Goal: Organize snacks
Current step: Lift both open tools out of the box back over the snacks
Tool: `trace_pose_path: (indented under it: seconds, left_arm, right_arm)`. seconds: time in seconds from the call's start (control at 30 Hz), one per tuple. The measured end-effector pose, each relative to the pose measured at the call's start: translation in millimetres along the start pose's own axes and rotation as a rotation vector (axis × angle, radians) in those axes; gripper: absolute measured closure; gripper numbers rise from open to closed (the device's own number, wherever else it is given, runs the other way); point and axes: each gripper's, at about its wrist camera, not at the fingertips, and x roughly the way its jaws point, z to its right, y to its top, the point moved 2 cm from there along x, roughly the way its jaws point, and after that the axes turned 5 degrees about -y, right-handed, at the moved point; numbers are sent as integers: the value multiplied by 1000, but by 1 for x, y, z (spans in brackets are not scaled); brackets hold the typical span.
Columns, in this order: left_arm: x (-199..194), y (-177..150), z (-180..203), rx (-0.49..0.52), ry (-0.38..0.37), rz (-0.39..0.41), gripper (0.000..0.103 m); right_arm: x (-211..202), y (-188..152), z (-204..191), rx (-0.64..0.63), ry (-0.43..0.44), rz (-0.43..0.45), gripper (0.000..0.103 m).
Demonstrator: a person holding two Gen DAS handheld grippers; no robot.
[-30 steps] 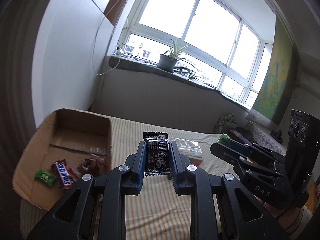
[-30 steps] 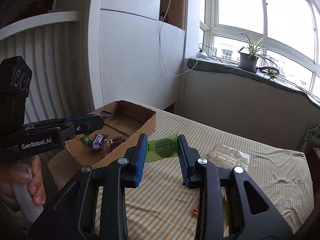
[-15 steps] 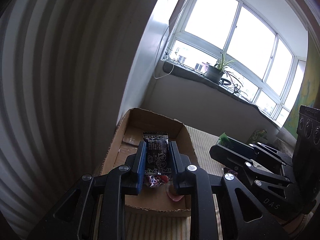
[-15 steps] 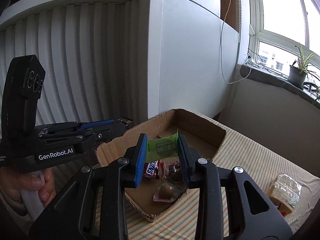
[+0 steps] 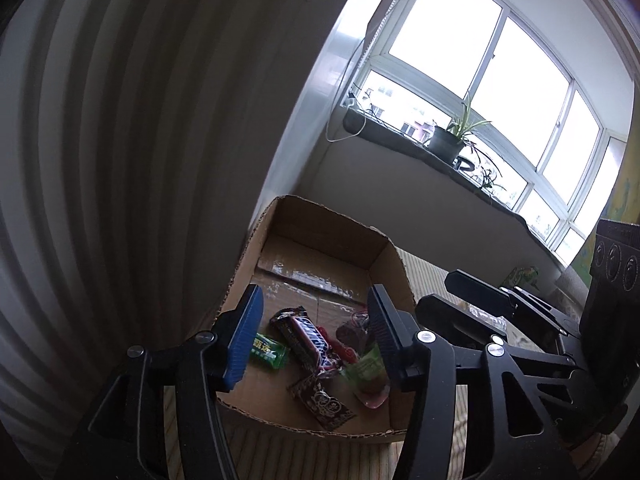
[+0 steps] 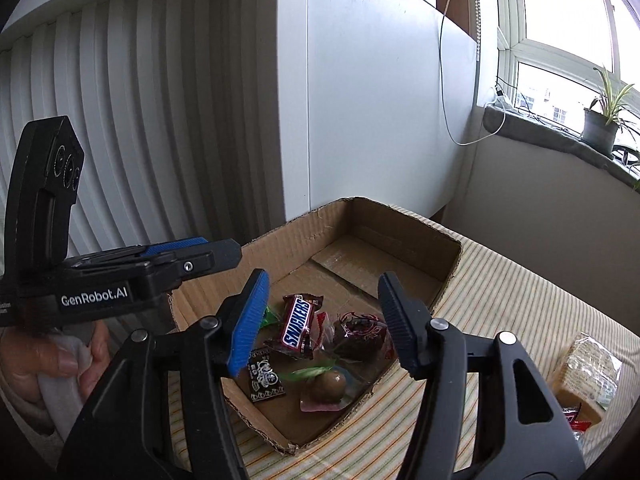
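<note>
An open cardboard box (image 5: pixel 320 220) (image 6: pixel 400 216) sits on a striped cloth. Inside lie a Snickers bar (image 5: pixel 310 338) (image 6: pixel 297 322), a black patterned packet (image 5: pixel 322 400) (image 6: pixel 265 376), a green packet (image 5: pixel 269 351), a blurred green wrapper (image 5: pixel 366 364) (image 6: pixel 310 372), a round brown sweet (image 6: pixel 330 385) and a dark red-trimmed wrapper (image 6: pixel 360 334). My left gripper (image 5: pixel 314 326) is open and empty above the box. My right gripper (image 6: pixel 322 320) is open and empty above the box too.
A clear bag of biscuits (image 6: pixel 586 372) and small red wrappers (image 6: pixel 576 420) lie on the cloth to the right of the box. A ribbed white wall (image 6: pixel 140 120) stands behind the box. A windowsill with a potted plant (image 6: pixel 604 120) runs along the back.
Both grippers opened over the box. The black packet dropped from the left one and the green wrapper from the right; both are in the box now.
</note>
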Motion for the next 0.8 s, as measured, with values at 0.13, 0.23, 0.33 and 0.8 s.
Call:
trace_pose_path:
  seconds: [0.13, 0.23, 0.33, 0.8]
  left_arm:
    - [-7, 3, -13, -44, 26, 14, 40]
    - [-17, 4, -20, -61, 49, 26, 38]
    - [-24, 5, -20, -63, 69, 33, 34]
    - [-30, 9, 25, 22, 97, 26, 30]
  right_arm:
    - [-3, -4, -1, 10, 4, -7, 44]
    - [-6, -8, -9, -6, 11, -10, 44]
    - [-10, -13, -22, -42, 17, -8, 44]
    - [-51, -41, 1, 12, -9, 36, 38]
